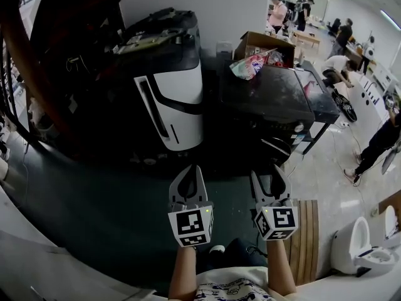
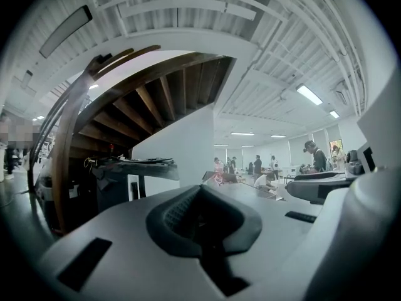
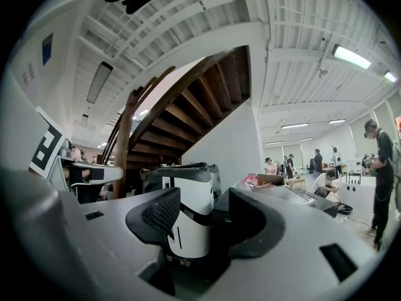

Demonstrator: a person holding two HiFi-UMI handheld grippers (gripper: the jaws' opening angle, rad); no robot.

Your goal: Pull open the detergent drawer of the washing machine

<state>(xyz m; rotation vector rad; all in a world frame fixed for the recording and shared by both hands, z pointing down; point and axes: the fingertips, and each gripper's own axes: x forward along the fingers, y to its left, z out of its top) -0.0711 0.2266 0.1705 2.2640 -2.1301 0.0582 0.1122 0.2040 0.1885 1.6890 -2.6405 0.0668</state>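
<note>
Washing machine (image 1: pixel 269 96) stands untouched, left hand-held gripper (image 1: pixel 191 168) and right hand-held gripper (image 1: pixel 266 171) level and well short of it.

Wooden staircase (image 1: pixel 37 74) curves down the left. Next to it is a white-and-black appliance (image 1: pixel 178 99), then the dark washing machine to the right, w/ a cardboard box (image 1: pixel 266 42) at its far edge and a crumpled colourful bag (image 1: pixel 247 64) on its top. Detergent drawer: machine's front is too dark to pick it out. Left hand-held gripper: jaws pressed together, nothing btwn them. Right hand-held gripper, just beside it: jaws spread, empty, the white-and-black appliance seen far off thru the gap. Both hang over dark floor (image 1: pixel 94 199). People (image 1: pixel 341 36) in bkgd, top right.
</note>
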